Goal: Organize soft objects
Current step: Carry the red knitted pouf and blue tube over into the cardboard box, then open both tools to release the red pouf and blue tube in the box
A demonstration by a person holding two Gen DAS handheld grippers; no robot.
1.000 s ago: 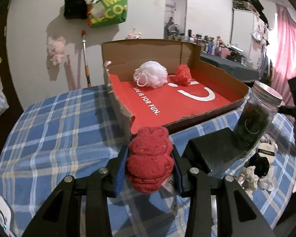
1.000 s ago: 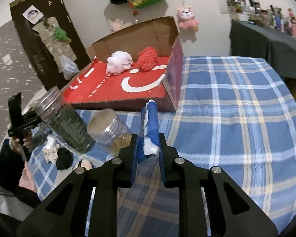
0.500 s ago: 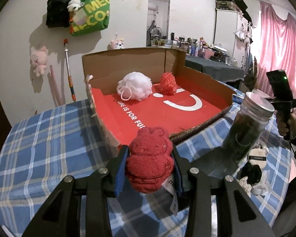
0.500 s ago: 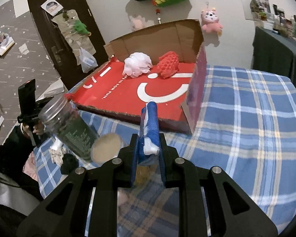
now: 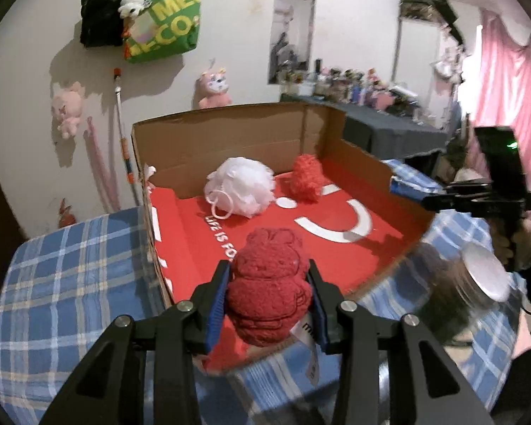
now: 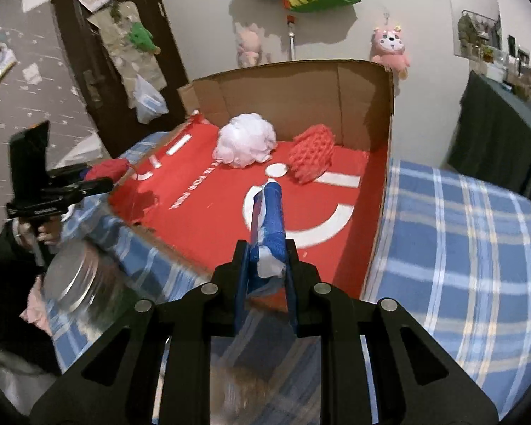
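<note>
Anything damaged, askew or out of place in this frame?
Mostly tidy. The cardboard box has a ragged, torn near-left edge. Hard jars stand among the soft items on the plaid table. The bath pouf and red knit item sit inside it.

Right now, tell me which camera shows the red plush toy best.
The left wrist view: the red plush toy fills the centre, clamped between that gripper's jaws. The right wrist view shows only a red sliver at the box's left edge.
</note>
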